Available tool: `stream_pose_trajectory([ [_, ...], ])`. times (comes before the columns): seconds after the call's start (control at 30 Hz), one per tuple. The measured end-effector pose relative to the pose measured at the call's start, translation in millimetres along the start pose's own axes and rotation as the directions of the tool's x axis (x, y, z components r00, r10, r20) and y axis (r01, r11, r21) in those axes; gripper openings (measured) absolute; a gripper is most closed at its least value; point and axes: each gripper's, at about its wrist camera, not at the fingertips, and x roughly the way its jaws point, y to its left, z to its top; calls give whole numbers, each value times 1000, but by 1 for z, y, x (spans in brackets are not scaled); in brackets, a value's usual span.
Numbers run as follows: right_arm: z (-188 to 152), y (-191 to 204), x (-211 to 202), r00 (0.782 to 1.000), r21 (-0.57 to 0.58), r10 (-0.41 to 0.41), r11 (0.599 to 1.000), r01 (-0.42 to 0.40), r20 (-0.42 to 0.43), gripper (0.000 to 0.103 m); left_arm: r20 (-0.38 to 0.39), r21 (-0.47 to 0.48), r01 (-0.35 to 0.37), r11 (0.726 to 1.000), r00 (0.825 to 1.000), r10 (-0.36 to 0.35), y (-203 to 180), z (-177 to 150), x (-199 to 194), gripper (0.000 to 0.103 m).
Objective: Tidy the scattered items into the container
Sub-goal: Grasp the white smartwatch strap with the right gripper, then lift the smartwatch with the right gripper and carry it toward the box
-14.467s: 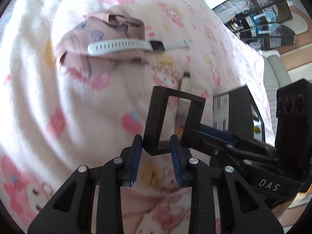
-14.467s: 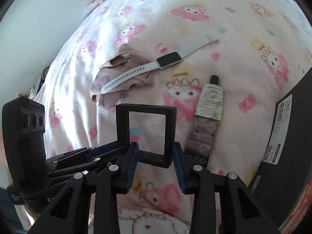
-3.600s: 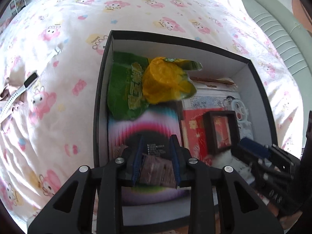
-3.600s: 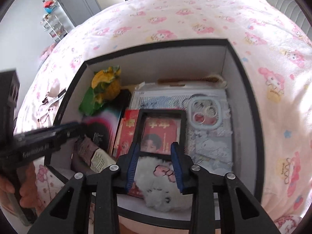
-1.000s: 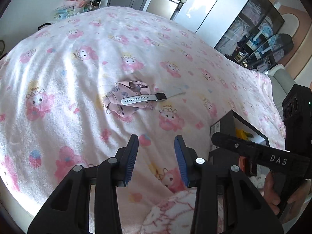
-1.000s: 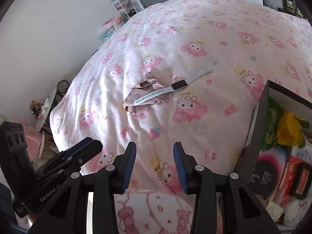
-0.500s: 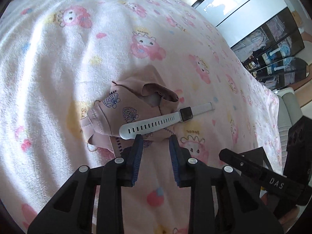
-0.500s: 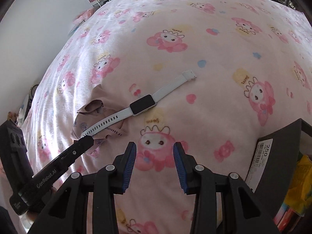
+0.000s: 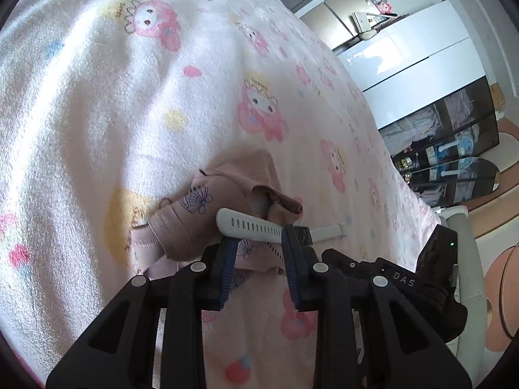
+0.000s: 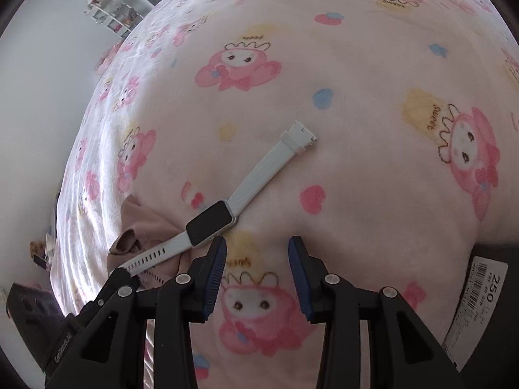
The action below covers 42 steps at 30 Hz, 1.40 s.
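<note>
White silicone-strap smartwatch with a black rectangular face (image 10: pixel 212 218) lies flat on the bed, on a pink fleece blanket printed with cartoon bunnies (image 10: pixel 356 97). Perforated strap end rests across a crumpled pale-pink cloth with a small shell print (image 9: pixel 201 214); buckle end lies straight on the blanket.

Left gripper (image 9: pixel 259 243): black frame, blue pads, down at the cloth. Jaws narrow; they have just been closing. Perforated strap runs across right at the pad tips in the left wrist view. Pads stand either side of cloth and strap, but a gap still shows between them; cannot confirm they press on either. Tips touch or nearly touch the cloth, exact contact not resolvable.

Right gripper (image 10: pixel 258 243): jaws at a moderate gap, nothing between them, only blanket below. Left pad tip sits just beside the watch face, apparently not touching it. In the right wrist view the left gripper's black body comes in from lower left, its tip on the perforated strap end.

Black cardboard box with a white barcode label marked 250 (image 10: pixel 486 291) shows at the right edge of the right wrist view, near the right gripper and well apart from the watch. Its inside is out of view.

Background in the left wrist view: white cabinet doors (image 9: pixel 405 55), dark glass display shelf (image 9: pixel 454 149).
</note>
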Motion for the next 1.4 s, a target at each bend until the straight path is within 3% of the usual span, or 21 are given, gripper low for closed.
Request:
stream_pose_trajectory([
  [0.13, 10, -7, 13, 1000, 59, 11, 998, -10, -8, 40, 16, -85, 38, 996, 999, -37, 12, 10, 2, 26],
  [0.17, 12, -9, 14, 1000, 81, 17, 997, -16, -7, 40, 18, -77, 13, 997, 1000, -11, 11, 11, 4, 23],
  [0.2, 13, -11, 15, 1000, 105, 20, 994, -20, -4, 41, 15, -61, -26, 998, 1000, 27, 9, 13, 6, 4],
  [0.27, 18, -14, 15, 999, 144, 34, 989, -34, 5, 41, 3, -39, -70, 997, 998, 70, 9, 14, 7, 2],
  [0.37, 24, -16, 16, 999, 170, 39, 985, -37, -8, 41, -14, -10, -50, 999, 999, 50, 4, 10, 1, 1],
  [0.5, 20, -11, 8, 1000, 146, 28, 989, -27, -2, 41, -9, 34, -49, 998, 999, 49, 2, -2, -22, 1],
  [0.63, 1, -1, -6, 998, 101, 47, 994, -43, -34, 42, -11, 21, -17, 1000, 1000, 17, 18, -12, -60, 1],
  [0.83, -54, 32, -25, 987, -97, 106, 988, -117, -120, 44, -6, -39, -55, 998, 999, 54, 68, -20, -100, 1],
  [0.97, -47, 47, 5, 984, -96, 75, 991, -91, -160, 44, -110, -178, -44, 983, 994, 25, 101, -29, -77, 15],
  [1.1, -51, 63, 12, 984, -153, 54, 985, -80, -168, 44, -87, -166, -40, 985, 996, 26, 91, -43, -78, 31],
  [1.27, -43, 55, 53, 969, -73, 44, 995, -64, -243, 49, -96, -138, -37, 990, 995, 24, 83, -55, -72, 33],
  [1.33, -37, 52, 57, 969, -38, 74, 996, -85, -238, 49, -97, -145, -24, 989, 995, 10, 85, -56, -67, 30],
  [1.37, -35, 51, 56, 970, -25, 87, 995, -95, -227, 47, -101, -153, -24, 988, 995, 8, 86, -54, -63, 11],
  [1.4, -34, 50, 53, 972, -9, 107, 994, -112, -211, 32, -107, -161, -17, 987, 994, 0, 88, -50, -61, 1],
])
